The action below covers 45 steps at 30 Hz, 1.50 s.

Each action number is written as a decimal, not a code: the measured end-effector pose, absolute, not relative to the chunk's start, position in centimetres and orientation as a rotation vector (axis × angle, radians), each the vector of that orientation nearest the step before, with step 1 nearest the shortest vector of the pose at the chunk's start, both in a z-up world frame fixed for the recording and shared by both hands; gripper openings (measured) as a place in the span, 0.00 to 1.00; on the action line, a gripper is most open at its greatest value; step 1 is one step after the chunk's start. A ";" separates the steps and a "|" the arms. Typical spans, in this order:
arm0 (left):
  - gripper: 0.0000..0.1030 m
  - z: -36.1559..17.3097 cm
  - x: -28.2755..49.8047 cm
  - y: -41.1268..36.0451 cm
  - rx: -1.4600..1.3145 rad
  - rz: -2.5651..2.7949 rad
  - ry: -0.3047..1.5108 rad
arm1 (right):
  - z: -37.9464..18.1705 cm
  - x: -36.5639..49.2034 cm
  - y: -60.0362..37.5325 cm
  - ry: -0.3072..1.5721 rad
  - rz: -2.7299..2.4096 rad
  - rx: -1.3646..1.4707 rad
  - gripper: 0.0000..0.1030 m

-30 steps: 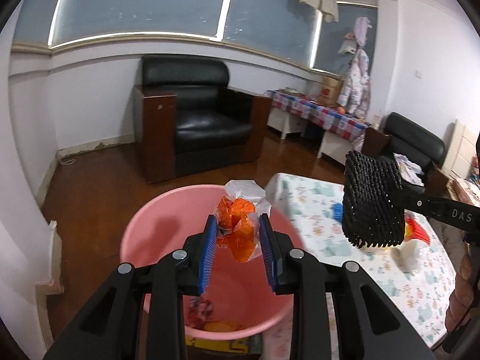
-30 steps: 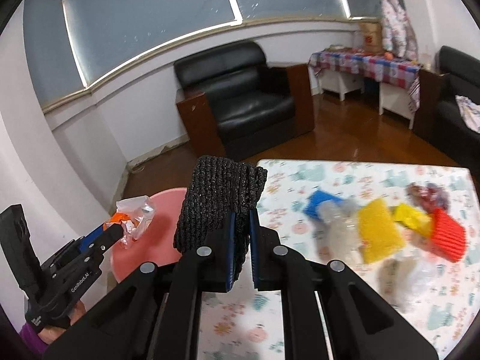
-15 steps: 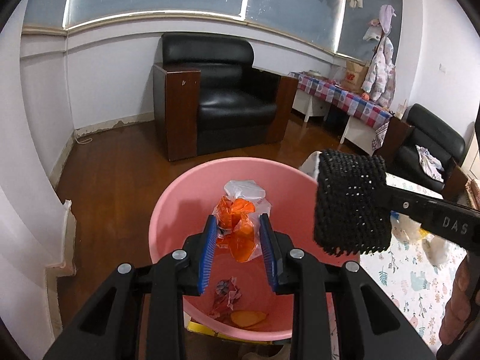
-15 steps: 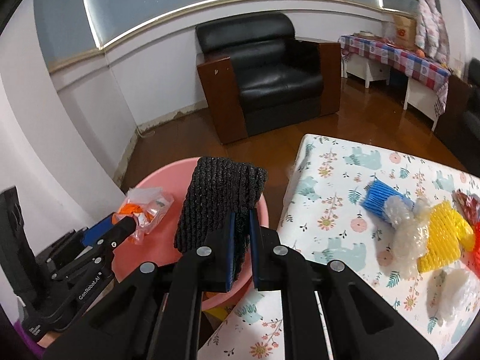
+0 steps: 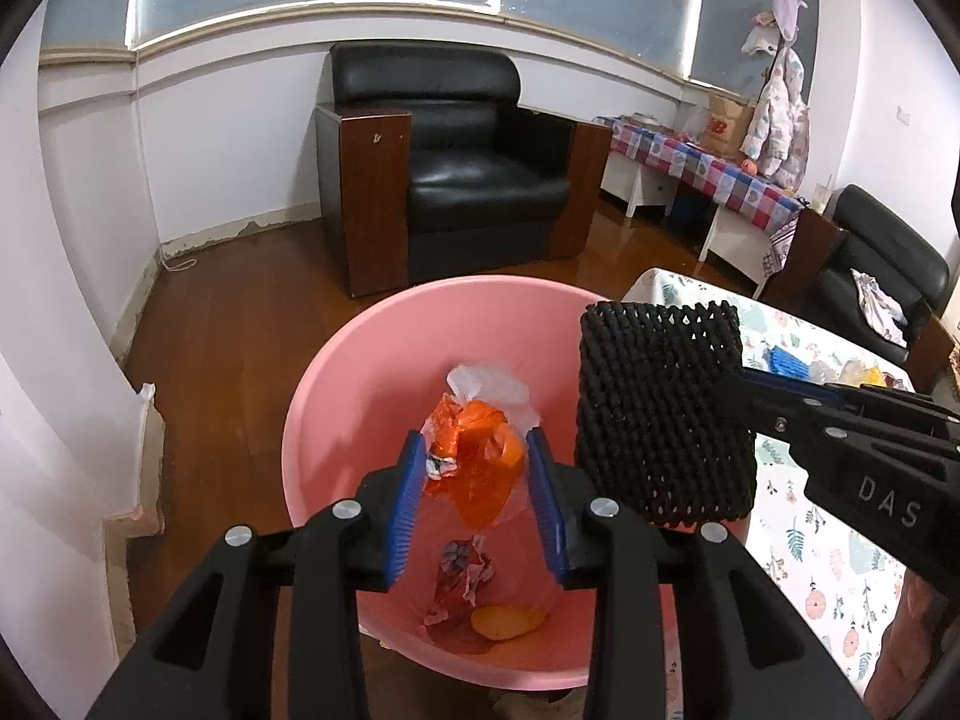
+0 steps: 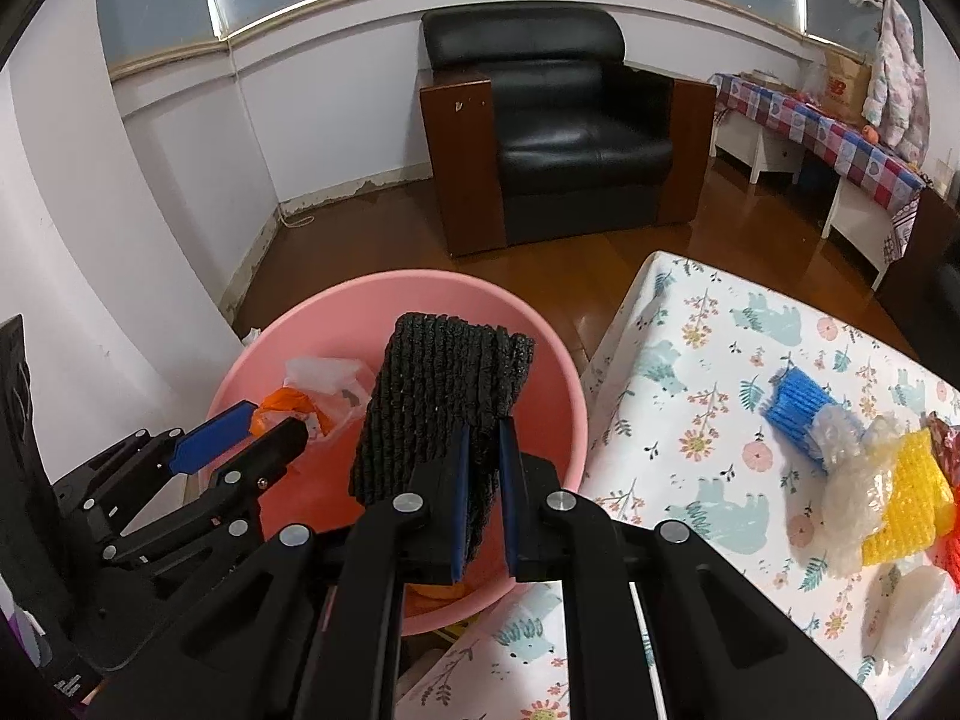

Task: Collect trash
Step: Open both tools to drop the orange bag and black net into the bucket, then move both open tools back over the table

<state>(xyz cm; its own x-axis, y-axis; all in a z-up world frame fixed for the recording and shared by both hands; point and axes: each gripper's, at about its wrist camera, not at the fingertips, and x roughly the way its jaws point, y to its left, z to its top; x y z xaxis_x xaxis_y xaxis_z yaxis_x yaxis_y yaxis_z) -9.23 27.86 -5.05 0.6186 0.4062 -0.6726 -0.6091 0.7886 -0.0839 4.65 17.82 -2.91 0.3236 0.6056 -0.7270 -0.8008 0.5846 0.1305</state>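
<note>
Wooden floorboards (image 5: 240, 324) and a black leather armchair (image 5: 462, 168) form the backdrop, but nearest the lenses both grippers now hang over the pink plastic basin (image 5: 336, 396), which a second ago sat lower and partly off to the side. The left gripper (image 5: 477, 498) is easing its blue pads apart — the crinkled orange-and-clear wrapper (image 5: 480, 462) between them is about to fall onto the scraps on the basin's floor. The right gripper (image 6: 480, 486) is clamped tight on a black foam net sleeve (image 6: 438, 402), soft and ribbed, now past the basin's near rim instead of over the table. So, likely, two pieces get dropped together. Farther right, at the near edge of the flower-printed tablecloth (image 6: 708, 360), blue foam netting (image 6: 792, 408), yellow foam netting (image 6: 906, 498) and clear film (image 6: 852, 504) still wait.
</note>
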 end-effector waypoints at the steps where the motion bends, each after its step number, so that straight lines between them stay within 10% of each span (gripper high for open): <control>1: 0.33 -5.2 -9.3 27.9 -0.322 0.598 0.688 | -3.0 4.6 17.8 0.823 0.940 -0.273 0.10; 16: 0.53 -5.6 -9.6 28.3 -0.389 0.622 0.673 | -3.9 4.9 17.3 0.883 1.008 -0.199 0.31; 45: 0.53 -1.4 -5.1 18.1 -0.317 0.412 0.627 | -1.7 8.3 -0.5 0.752 0.711 -0.009 0.31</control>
<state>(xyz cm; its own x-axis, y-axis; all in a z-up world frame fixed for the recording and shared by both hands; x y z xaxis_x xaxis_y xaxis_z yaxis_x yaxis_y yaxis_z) -5.08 18.11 -1.38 0.7337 0.2742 -0.6217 -0.4623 0.8719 -0.1611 8.30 -0.45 -1.71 0.5108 0.5874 -0.6277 -0.5939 0.7690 0.2363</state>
